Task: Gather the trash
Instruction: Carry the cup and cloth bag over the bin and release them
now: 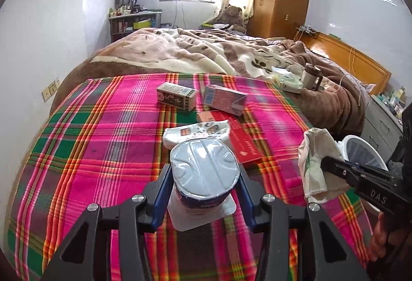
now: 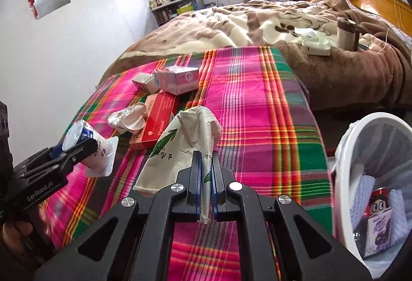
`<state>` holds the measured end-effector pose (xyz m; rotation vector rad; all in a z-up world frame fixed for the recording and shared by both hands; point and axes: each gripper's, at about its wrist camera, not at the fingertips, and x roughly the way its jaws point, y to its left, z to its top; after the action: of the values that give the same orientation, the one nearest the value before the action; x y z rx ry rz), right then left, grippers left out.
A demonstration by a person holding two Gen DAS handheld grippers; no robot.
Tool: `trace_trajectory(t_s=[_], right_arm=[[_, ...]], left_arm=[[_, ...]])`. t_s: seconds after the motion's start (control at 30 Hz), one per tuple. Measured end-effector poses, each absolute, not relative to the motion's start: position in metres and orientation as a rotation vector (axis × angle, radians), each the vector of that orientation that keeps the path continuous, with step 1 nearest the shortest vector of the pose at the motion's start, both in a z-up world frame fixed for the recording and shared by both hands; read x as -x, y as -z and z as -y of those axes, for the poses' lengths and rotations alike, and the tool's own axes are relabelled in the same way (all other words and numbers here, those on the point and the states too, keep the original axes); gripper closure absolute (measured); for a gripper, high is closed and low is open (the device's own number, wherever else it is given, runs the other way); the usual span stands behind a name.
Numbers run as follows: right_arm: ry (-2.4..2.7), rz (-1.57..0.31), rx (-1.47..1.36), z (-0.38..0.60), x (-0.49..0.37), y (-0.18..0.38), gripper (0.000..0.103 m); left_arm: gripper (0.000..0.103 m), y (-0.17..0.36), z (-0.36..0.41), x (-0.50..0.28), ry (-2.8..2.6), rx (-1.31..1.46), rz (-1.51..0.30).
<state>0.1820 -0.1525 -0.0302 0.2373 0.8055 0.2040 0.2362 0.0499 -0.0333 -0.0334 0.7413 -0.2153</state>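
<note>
My left gripper [image 1: 204, 173] is shut on a white yogurt cup [image 1: 203, 167] with a blue label, held above the plaid blanket [image 1: 103, 142]; it also shows in the right wrist view [image 2: 85, 142]. My right gripper [image 2: 205, 160] is shut on a crumpled white paper bag [image 2: 180, 142] with green print; the bag also shows in the left wrist view [image 1: 319, 160]. A crushed white cup [image 2: 128, 119], a red flat box [image 2: 157, 121], a pink box [image 2: 177, 79] and a small carton [image 1: 176, 95] lie on the blanket.
A white trash bin [image 2: 345, 152] stands at the right of the bed, with a can and a carton inside. A tissue box [image 2: 318, 45] and a mug [image 2: 346, 34] sit on the brown duvet. A wooden headboard [image 1: 352, 57] is at the far right.
</note>
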Motion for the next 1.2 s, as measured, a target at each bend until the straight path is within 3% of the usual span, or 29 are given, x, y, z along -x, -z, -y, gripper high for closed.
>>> trace_trajectory(t_s=[0.5,1.2], right_arm=[[-0.13,-0.699,-0.231,0.196,-0.137,-0.008,0.097],[0.121,-0.626,-0.237,0.298,-0.087,-0.02,0.097]], left_arm=[[0.055,-0.002,-0.006,-0.185,0.291,0.003,-0.671],[0.055,-0.023,0.125,-0.156,0.51,-0.058,-0.635]])
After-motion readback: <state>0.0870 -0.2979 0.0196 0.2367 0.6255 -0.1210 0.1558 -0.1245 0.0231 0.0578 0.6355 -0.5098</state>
